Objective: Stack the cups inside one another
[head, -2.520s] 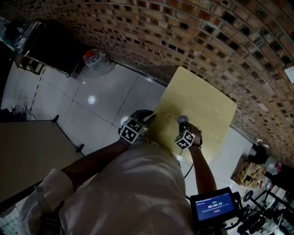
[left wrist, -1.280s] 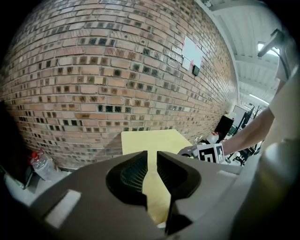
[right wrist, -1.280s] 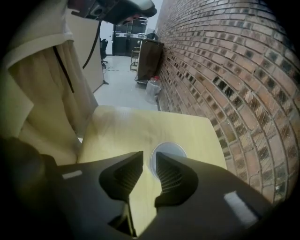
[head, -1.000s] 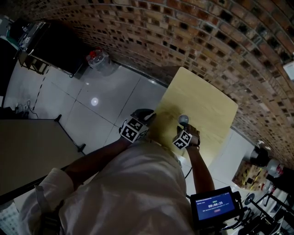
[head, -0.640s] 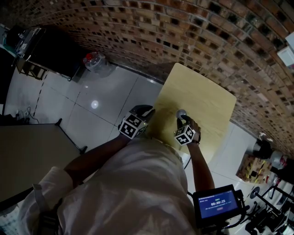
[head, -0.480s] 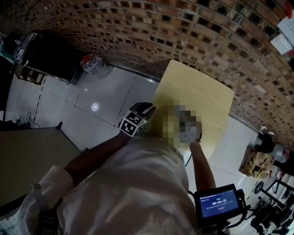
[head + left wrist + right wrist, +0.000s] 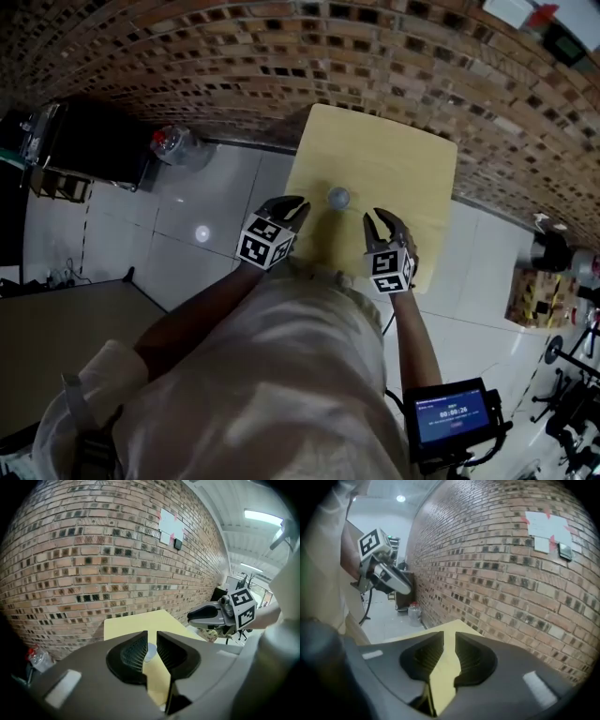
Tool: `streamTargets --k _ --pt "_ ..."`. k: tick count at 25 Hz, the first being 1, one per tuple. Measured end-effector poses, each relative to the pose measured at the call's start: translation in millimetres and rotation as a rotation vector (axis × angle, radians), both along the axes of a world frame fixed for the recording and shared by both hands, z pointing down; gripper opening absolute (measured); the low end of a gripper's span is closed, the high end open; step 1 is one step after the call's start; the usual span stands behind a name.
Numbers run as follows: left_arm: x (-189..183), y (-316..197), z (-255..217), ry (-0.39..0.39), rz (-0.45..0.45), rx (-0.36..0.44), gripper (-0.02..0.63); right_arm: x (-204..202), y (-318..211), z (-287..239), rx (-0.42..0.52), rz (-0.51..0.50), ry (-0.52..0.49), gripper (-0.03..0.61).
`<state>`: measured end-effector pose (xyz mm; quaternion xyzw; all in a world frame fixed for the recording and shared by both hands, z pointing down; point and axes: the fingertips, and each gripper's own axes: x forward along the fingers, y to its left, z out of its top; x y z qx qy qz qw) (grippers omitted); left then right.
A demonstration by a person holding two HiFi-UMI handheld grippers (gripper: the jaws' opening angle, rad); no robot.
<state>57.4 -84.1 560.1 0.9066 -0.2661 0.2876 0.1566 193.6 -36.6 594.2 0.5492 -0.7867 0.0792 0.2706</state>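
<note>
Cups: only 1 small pale cup stack (image 7: 337, 198) shows on the yellow bench (image 7: 403, 141), upright near the edge closest to the person and a little left of the middle. From the head view it reads as a single round rim. How many cups sit nested in it is too small to tell, and no loose cup shows anywhere else on the bench.

The left claw (image 7: 288, 204) hovers at the bench's left edge, just beside the stack but apart from it. In the left gripper view its 2 jaws stand a narrow slit apart with nothing between the pads (image 7: 133, 651); the stack (image 7: 150, 651) shows beyond them, lower down on the bench.

The right claw (image 7: 385, 223) hangs to the right of the stack, also clear of it. Its jaws have just been closing, yet a plain gap remains in the right gripper view, and only bare bench (image 7: 443, 677) shows through it, so it grips nothing.

Judged from this, the nesting looks done or very nearly so: 1 stack stands on its own and both claws are empty and off it. What may be left is a check that the inner cups sit fully down, which these views cannot settle. A brick wall (image 7: 281, 56) runs behind the bench.
</note>
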Motion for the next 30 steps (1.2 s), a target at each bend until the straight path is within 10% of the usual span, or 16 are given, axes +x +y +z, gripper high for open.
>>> streamTargets --k 18,30 --pt "-37 116 25 -0.140 -0.094 -0.117 0.077 34 94 7 0.093 0.147 -0.349 0.081" --pt "-6 152 49 -0.101 0.178 -0.158 0.075 70 159 19 0.111 0.410 -0.311 0.078"
